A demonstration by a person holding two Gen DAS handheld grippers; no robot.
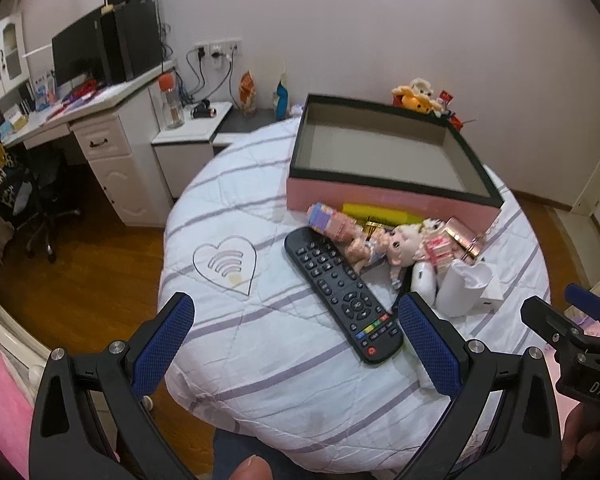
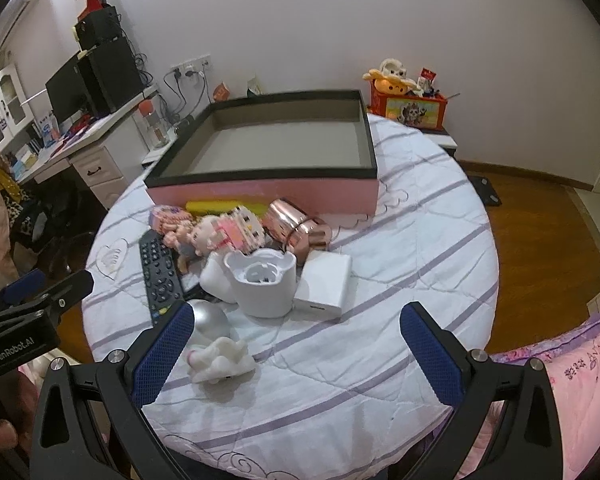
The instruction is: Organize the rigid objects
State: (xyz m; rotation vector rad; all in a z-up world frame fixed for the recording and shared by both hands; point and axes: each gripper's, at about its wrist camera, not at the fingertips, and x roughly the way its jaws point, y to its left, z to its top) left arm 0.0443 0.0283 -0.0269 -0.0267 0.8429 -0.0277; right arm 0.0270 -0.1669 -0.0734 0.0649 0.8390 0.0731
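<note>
A pink box with a dark rim (image 1: 380,194) (image 2: 260,192) stands empty at the back of the round cloth-covered table (image 1: 240,360) (image 2: 360,360). In front of it lies a pile: a black remote (image 1: 340,292) (image 2: 158,276), a doll (image 1: 396,242) (image 2: 196,236), a pink brick figure (image 2: 242,230), a rose-gold case (image 2: 296,228), a white cup-shaped device (image 2: 262,284), a flat white box (image 2: 326,282) and a small white figurine (image 2: 222,360). My left gripper (image 1: 296,346) is open just short of the remote. My right gripper (image 2: 296,350) is open, the figurine by its left finger.
A white desk (image 1: 100,120) with a monitor and black speakers stands at the left, an office chair (image 1: 40,208) below it. An orange toy box (image 2: 410,108) sits behind the table. Wooden floor (image 2: 540,220) lies to the right. Pink bedding (image 2: 572,364) borders the near right.
</note>
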